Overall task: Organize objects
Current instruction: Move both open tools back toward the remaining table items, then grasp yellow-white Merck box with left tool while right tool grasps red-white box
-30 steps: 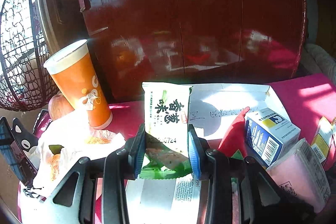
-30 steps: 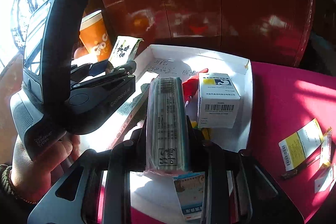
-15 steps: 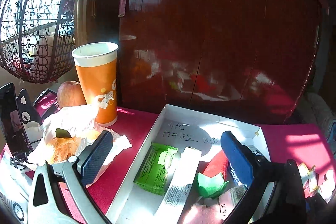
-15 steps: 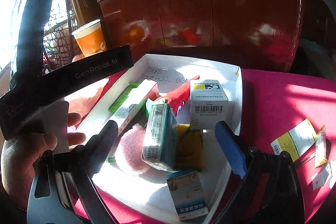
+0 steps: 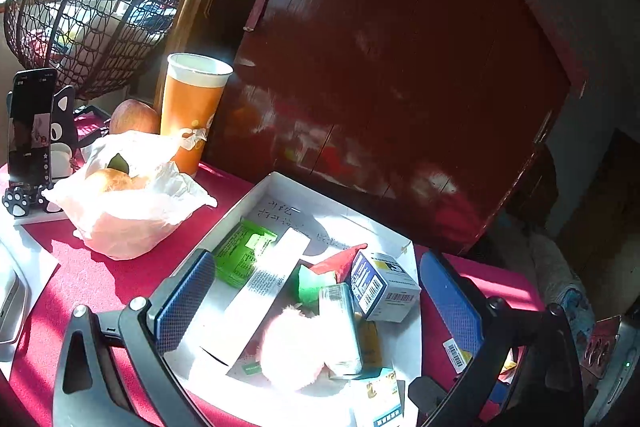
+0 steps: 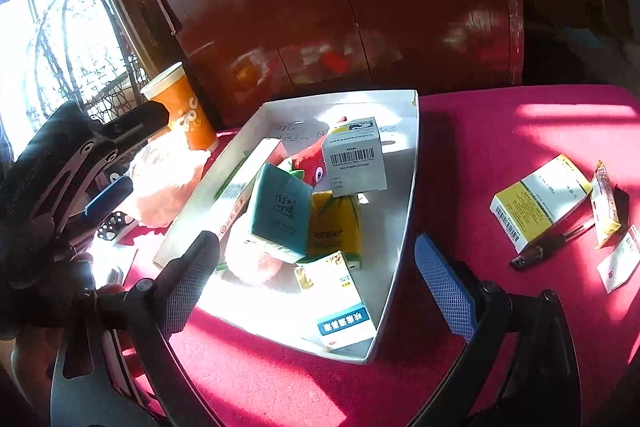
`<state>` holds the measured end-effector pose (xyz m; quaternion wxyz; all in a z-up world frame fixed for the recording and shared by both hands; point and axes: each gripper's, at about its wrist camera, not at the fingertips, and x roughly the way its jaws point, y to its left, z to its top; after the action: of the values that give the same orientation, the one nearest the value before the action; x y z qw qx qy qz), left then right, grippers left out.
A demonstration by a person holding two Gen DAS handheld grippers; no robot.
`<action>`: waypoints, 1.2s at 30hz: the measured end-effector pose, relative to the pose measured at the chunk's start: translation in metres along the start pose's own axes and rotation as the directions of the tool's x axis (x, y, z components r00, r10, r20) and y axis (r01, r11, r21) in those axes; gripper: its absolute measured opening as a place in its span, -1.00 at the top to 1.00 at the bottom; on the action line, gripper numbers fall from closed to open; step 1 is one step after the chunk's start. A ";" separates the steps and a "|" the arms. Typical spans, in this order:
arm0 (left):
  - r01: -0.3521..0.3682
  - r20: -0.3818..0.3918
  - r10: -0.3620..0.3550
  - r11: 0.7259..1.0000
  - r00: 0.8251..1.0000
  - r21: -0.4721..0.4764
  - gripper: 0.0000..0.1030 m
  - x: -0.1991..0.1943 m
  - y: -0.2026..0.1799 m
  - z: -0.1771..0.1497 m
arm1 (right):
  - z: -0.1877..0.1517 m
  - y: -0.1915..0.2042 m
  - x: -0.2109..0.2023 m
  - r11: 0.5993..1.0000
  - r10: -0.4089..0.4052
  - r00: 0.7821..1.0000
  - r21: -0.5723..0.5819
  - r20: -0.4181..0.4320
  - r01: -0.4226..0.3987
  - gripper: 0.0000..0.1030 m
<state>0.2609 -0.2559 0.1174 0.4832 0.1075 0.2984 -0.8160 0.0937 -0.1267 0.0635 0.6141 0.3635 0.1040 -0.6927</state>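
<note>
L view:
L gripper [image 5: 316, 293]: your jaws stand wide apart, nothing between the pads; it hangs over the tray [image 5: 256, 193].
Tray: white, on the red cloth [image 5: 100, 275]; in it a green packet [image 5: 242, 257], a long white box [image 5: 264, 283], a pink puff [image 5: 292, 349], a blue-white box [image 5: 384, 287].
Left of tray: bag [image 5: 128, 203], orange cup [image 5: 192, 111], apple [image 5: 134, 117], phone [image 5: 30, 127].

R view:
R gripper [image 6: 318, 281]: your jaws have just been opening and stand wide, nothing between them.
Tissue pack [image 6: 282, 213]: lies tilted in tray [image 6: 410, 187], on the puff [image 6: 248, 261], touching a yellow pack [image 6: 336, 225].
Grey box [image 6: 354, 157]: behind it, by a red toy [image 6: 310, 163].
Cloth, right of tray: yellow-white box [image 6: 540, 205], dark vial [image 6: 536, 253], small packets [image 6: 606, 205].
</note>
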 end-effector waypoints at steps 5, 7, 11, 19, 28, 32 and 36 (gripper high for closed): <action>0.038 -0.053 -0.033 0.996 0.998 0.086 -1.00 0.005 -0.029 -0.019 | 0.001 -0.033 -0.017 0.997 -0.058 0.997 0.048 0.052 0.056 -0.93; 0.060 -0.095 -0.048 0.991 0.994 0.123 -1.00 0.012 -0.041 -0.030 | 0.000 -0.054 -0.026 0.993 -0.094 0.993 0.075 0.069 0.089 -0.93; 0.120 -0.189 -0.076 0.965 0.979 0.233 -1.00 0.026 -0.070 -0.052 | -0.006 -0.110 -0.049 0.975 -0.196 0.974 0.129 0.110 0.182 -0.93; 0.277 -0.320 -0.096 0.762 0.942 0.585 -1.00 0.067 -0.166 -0.080 | -0.004 -0.209 -0.067 0.931 -0.363 0.929 0.004 0.073 0.364 -0.92; 0.370 -0.455 0.040 0.521 0.890 0.770 -1.00 0.144 -0.244 -0.144 | -0.013 -0.207 -0.029 0.910 -0.357 0.934 -0.232 -0.014 0.344 -0.91; 0.422 -0.542 0.054 0.563 0.839 0.710 -0.99 0.171 -0.253 -0.152 | -0.014 -0.215 -0.031 0.939 -0.294 0.955 -0.200 -0.042 0.280 -0.43; 0.441 -0.579 0.049 0.595 0.814 0.672 -0.99 0.188 -0.255 -0.154 | -0.015 -0.228 -0.024 0.956 -0.269 0.958 -0.147 -0.100 0.253 -0.02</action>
<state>-0.0698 -0.2103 0.0047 0.1840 0.4967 0.0467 -0.8469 -0.1121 -0.0481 -0.0006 0.5326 0.3459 0.2333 -0.7364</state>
